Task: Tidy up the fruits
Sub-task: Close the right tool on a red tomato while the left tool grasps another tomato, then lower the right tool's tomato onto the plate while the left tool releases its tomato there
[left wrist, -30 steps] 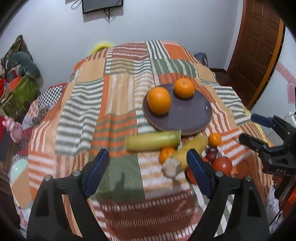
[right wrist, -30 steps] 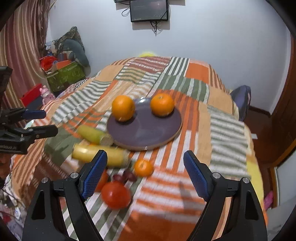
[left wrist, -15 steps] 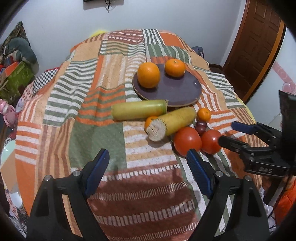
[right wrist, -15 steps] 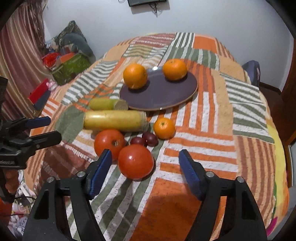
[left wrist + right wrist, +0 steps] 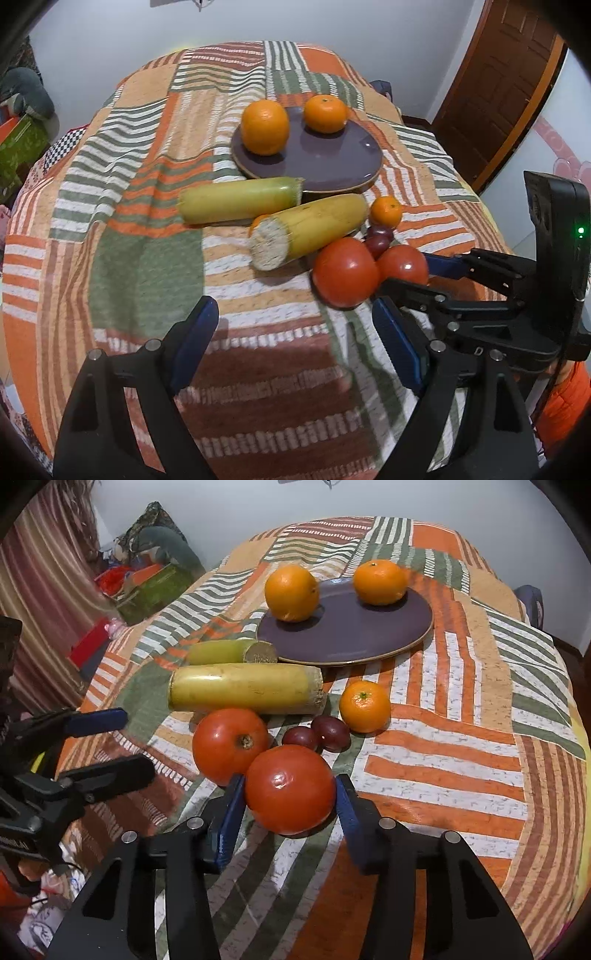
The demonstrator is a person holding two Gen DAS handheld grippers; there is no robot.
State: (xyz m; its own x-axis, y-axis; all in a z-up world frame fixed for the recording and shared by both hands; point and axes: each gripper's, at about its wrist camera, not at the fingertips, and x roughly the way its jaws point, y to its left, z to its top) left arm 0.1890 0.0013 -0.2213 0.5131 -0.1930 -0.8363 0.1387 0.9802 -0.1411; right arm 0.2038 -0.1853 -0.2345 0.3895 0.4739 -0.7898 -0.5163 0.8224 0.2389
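Note:
A red tomato point(image 5: 290, 790) lies on the patchwork spread between the blue pads of my right gripper point(image 5: 290, 781). Its jaws are closing and the pads touch both sides of the tomato. A second tomato point(image 5: 229, 742) sits just left of it, with two dark grapes point(image 5: 317, 734) and a small mandarin point(image 5: 365, 706) behind. Two yellow-green stalk pieces point(image 5: 243, 688) lie in front of a purple plate point(image 5: 351, 638) that holds two oranges point(image 5: 291, 592). My left gripper point(image 5: 293, 310) hovers open over bare cloth, short of the tomatoes point(image 5: 345, 271). It holds nothing.
The spread point(image 5: 129, 258) covers a bed that drops away at the near edge. A brown door point(image 5: 498, 85) stands at the right. Boxes and clutter point(image 5: 147, 587) sit on the floor at the left. An orange sleeve point(image 5: 565, 398) shows behind the right gripper.
Both grippers have come down toward the fruit. The right jaws have narrowed from wide open until they sit around the near tomato. The left jaws have kept their width.

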